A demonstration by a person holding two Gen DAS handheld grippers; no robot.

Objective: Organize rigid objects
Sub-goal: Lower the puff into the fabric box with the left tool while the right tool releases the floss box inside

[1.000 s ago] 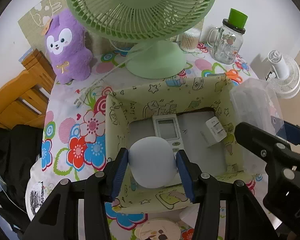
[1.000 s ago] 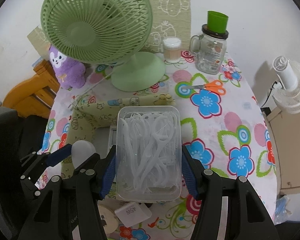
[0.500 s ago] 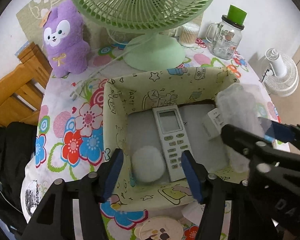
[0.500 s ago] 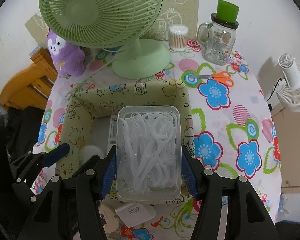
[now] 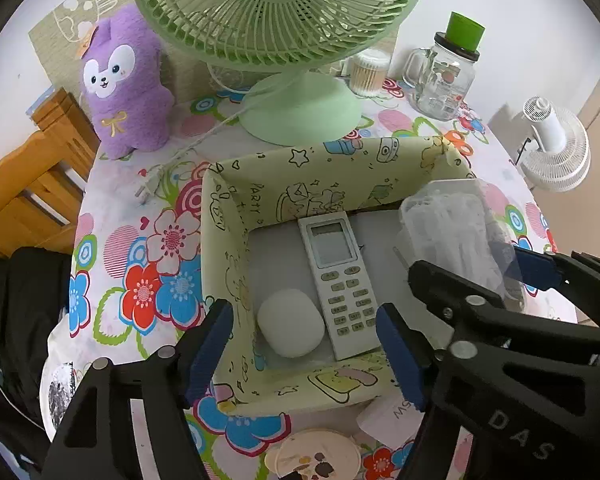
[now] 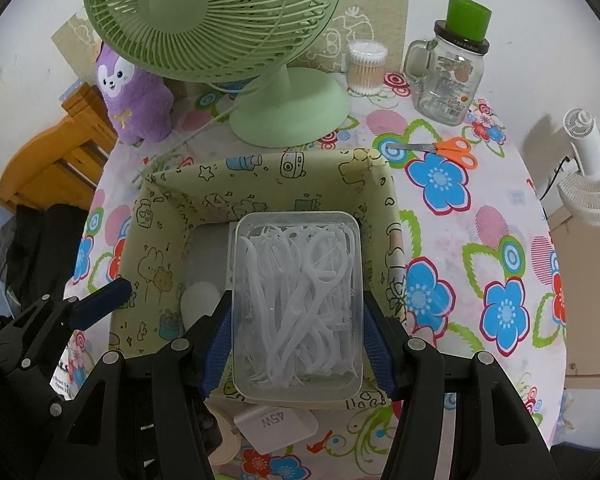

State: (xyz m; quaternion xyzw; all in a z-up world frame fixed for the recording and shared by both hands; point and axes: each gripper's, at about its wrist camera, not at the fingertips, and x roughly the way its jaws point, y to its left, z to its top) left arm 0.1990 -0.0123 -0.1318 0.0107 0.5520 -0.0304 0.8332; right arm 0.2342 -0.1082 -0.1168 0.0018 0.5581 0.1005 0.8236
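Observation:
A yellow-green cartoon-print storage box (image 5: 340,172) (image 6: 168,240) sits on the flowered tablecloth. Inside lie a white rounded object (image 5: 291,328) (image 6: 198,304) at the front left and a white remote control (image 5: 338,280) beside it. My left gripper (image 5: 306,356) hangs above the box's front wall, its jaws opening, with nothing pressed between the pads. My right gripper (image 6: 296,340) is shut on a clear plastic case of white floss picks (image 6: 298,300) (image 5: 452,236), held over the right half of the box.
Behind the box stand a green desk fan (image 5: 296,92), a purple plush toy (image 5: 124,80), a cotton swab jar (image 6: 366,68) and a glass mug jar with a green lid (image 6: 452,68). Orange scissors (image 6: 444,150) lie to the right. A white charger (image 6: 276,424) lies before the box.
The left gripper let go of the white rounded object, which now rests on the box floor, and its jaws spread. The right gripper brought the floss case over the box.

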